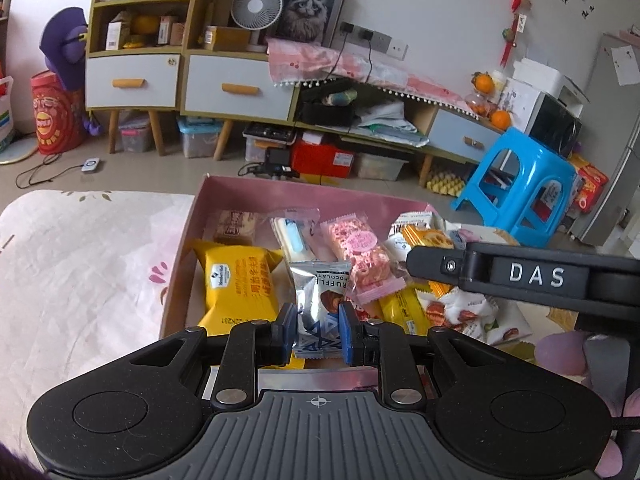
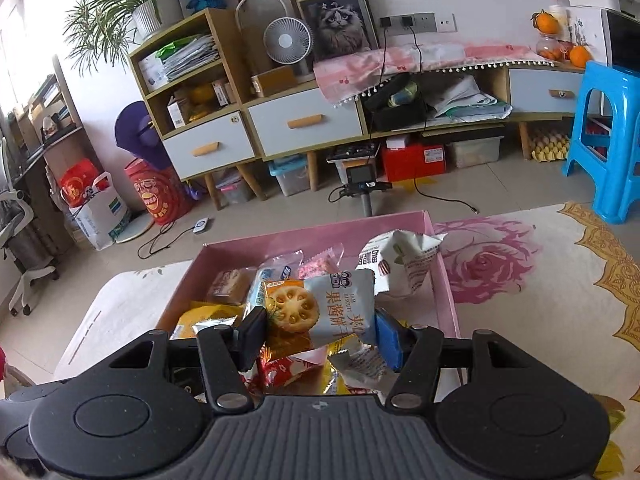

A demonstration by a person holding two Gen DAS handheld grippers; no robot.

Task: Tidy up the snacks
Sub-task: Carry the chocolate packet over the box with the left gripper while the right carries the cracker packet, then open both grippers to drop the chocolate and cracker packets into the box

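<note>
Left hand-held gripper (image 1: pixel 318 326) pinches a silver truffle packet (image 1: pixel 316 300) over the pink box (image 1: pixel 240 192). Right hand-held gripper (image 2: pixel 320 338) clamps a jam biscuit packet (image 2: pixel 320 308) above the same box. Both judged light, crinkly, slick film; contents likely crushable, so grip the sealed edges, not the middle. Box floor mostly buried under snacks; the biscuit packet's lower end is hidden behind the pads.

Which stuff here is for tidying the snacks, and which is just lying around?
For the job:
- pink box
- silver truffle packet in the left tool
- biscuit packet in the right tool
- yellow cake packet

Just lying around:
- blue stool
- white fan
- cat picture
</note>
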